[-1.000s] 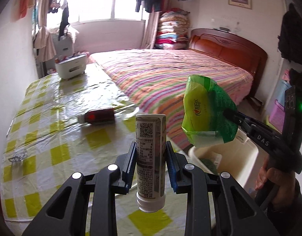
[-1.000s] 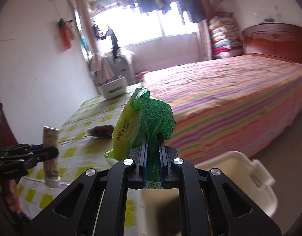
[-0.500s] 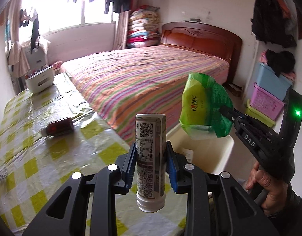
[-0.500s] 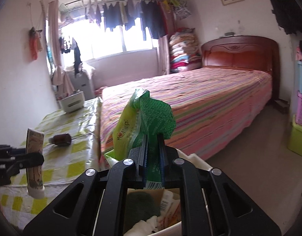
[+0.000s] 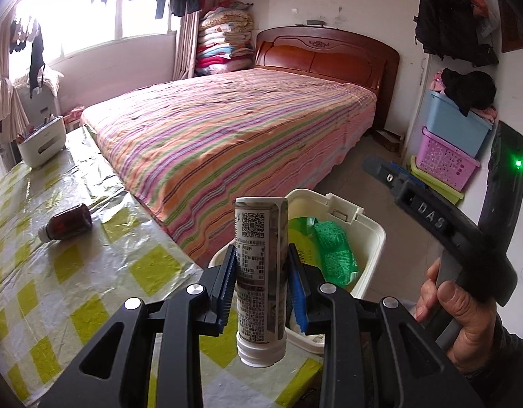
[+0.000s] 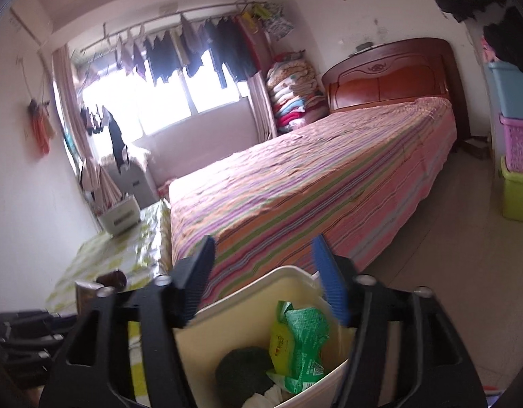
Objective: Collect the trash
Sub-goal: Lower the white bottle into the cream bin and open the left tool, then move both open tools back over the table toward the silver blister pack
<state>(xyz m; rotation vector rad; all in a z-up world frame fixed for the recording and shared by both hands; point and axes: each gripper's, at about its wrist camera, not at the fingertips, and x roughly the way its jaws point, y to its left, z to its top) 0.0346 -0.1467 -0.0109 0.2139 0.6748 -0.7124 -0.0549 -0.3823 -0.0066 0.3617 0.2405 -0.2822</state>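
Bedside bin (image 5: pixel 377 234) lies just beyond the left gripper (image 5: pixel 261 282), which clamps an upright tube (image 5: pixel 261 265); the right gripper (image 6: pixel 265 278), jaws opening, holds nothing.

The tube (image 5: pixel 261 272) hides part of the bin (image 5: pixel 370 231) behind it.

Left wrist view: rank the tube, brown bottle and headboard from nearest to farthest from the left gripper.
1. Tube: clamped upright in the left gripper.
2. Brown bottle: lying on the table, left.
3. Headboard: far wall, behind the bed.
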